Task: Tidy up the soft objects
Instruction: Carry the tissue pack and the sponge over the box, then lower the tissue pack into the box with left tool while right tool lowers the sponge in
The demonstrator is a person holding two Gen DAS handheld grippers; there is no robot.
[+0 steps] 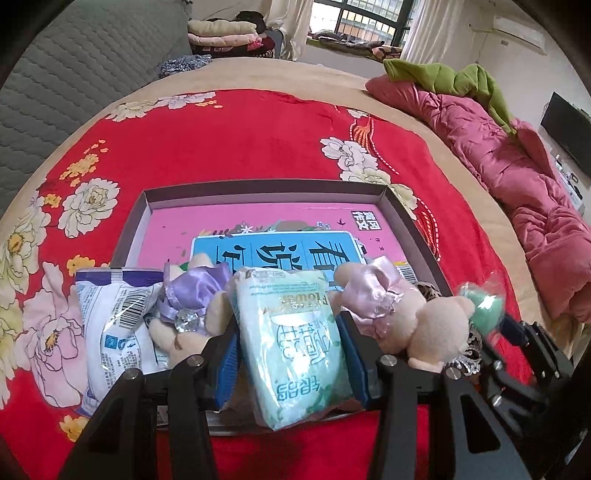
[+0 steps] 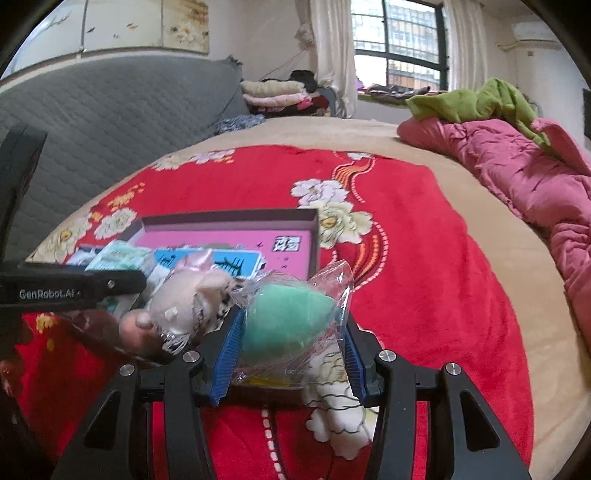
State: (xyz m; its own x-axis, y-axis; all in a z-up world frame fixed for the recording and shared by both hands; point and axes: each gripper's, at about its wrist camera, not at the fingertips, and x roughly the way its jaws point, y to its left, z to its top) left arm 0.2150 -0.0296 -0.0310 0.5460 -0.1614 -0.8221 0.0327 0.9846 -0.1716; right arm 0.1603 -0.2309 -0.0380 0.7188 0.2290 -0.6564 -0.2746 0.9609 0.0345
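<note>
My left gripper (image 1: 291,332) is shut on a pale green tissue pack (image 1: 295,339) and holds it upright at the near edge of a shallow box (image 1: 406,218) with a pink bottom. My right gripper (image 2: 291,332) is shut on a green sponge in a clear bag (image 2: 284,321), seen in the left wrist view (image 1: 480,306) at the box's near right corner. In the box's near part lie a white-blue tissue pack (image 1: 110,328), a plush with a purple bow (image 1: 192,306) and a plush with a pink bow (image 1: 399,314), which the right wrist view (image 2: 177,306) also shows.
The box sits on a red flowered blanket (image 1: 240,147) over a tan bed. A pink quilt (image 1: 517,177) with a green cloth (image 1: 461,81) lies along the right. A grey quilted headboard (image 1: 74,74) is at the left. Folded clothes (image 1: 221,33) are stacked far back.
</note>
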